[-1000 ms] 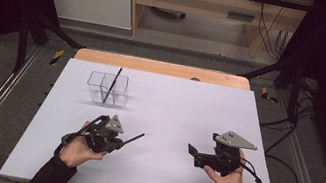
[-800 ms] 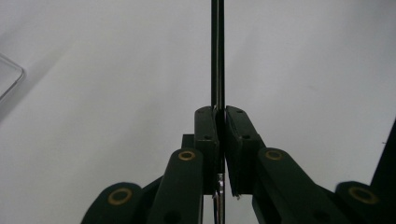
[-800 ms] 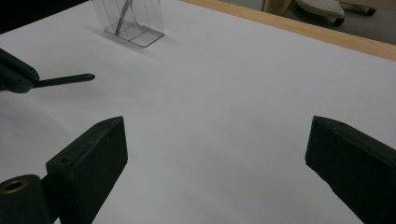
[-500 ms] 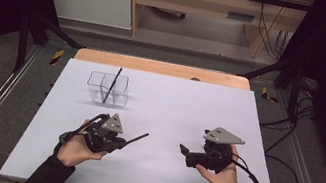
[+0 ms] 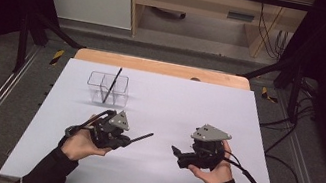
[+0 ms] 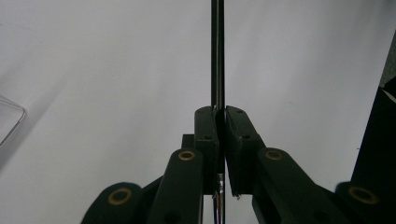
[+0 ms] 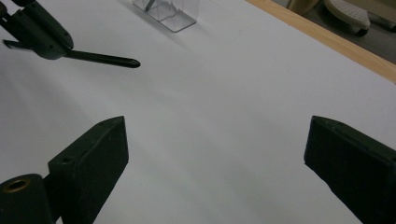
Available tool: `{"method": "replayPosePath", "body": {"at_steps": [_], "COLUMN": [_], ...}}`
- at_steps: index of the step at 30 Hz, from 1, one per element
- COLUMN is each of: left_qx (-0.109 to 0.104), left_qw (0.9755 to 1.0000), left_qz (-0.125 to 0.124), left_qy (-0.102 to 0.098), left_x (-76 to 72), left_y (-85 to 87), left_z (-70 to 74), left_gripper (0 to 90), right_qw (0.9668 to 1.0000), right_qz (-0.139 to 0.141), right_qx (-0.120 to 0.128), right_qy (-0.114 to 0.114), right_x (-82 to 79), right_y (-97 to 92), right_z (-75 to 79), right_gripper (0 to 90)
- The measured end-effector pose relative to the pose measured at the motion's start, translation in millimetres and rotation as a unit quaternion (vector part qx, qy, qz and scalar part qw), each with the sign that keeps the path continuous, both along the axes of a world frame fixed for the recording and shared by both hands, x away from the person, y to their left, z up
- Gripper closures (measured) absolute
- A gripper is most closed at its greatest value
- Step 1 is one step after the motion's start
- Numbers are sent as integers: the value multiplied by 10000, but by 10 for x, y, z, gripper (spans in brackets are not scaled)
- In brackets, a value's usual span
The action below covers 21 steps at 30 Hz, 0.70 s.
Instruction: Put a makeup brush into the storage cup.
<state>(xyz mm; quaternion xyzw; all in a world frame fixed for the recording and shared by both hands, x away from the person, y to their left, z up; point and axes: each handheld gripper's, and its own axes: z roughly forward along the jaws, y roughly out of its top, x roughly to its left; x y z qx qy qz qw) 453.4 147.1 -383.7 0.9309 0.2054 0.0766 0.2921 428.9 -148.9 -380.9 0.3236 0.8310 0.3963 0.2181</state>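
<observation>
We see a thin black rod [image 5: 140,137] clamped in the left gripper [image 5: 128,141], its fingers [image 6: 207,135] pressed together on it from both sides. In the left gripper view the rod [image 6: 217,51] runs straight out ahead of the fingers, narrow, dark and even in width, with a slight sheen along its length; behind the fingers a short silvery stretch of it shows low between them. From above, the rod juts beyond the fingertips at a slant, up and toward the right gripper [image 5: 174,150], and its far end hangs over the white tabletop [image 5: 175,98]. In the right gripper view the same rod [image 7: 103,58] ends in a slightly rounded, glossy tip, well ahead of the right fingers and off to their left.

The right gripper has its fingers [image 7: 95,154] wide apart with bare tabletop between them. It points toward the left gripper, and the two are near but apart.

Beyond the left fingers stands a clear compartmented holder [image 5: 123,87], well apart from them. A second black rod [image 5: 112,85] leans in it, tilted, its upper end above the rim.
</observation>
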Motion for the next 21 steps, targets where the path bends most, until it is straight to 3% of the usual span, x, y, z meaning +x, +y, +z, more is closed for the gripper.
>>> {"method": "replayPosePath", "body": {"at_steps": [11, 21], "left_qx": [16, 43], "left_qw": [9998, 9992], "left_qz": [-165, -384], "left_qy": [73, 128], "left_x": [42, 57], "left_y": [-76, -135], "left_z": [8, 47], "left_gripper": [836, 836], "right_qw": [9979, 9919], "right_qz": [376, 828], "right_qx": [-512, -958], "right_qy": [88, 39], "right_x": [40, 18], "right_y": [130, 280], "right_z": [34, 67], "right_gripper": [68, 78]}}
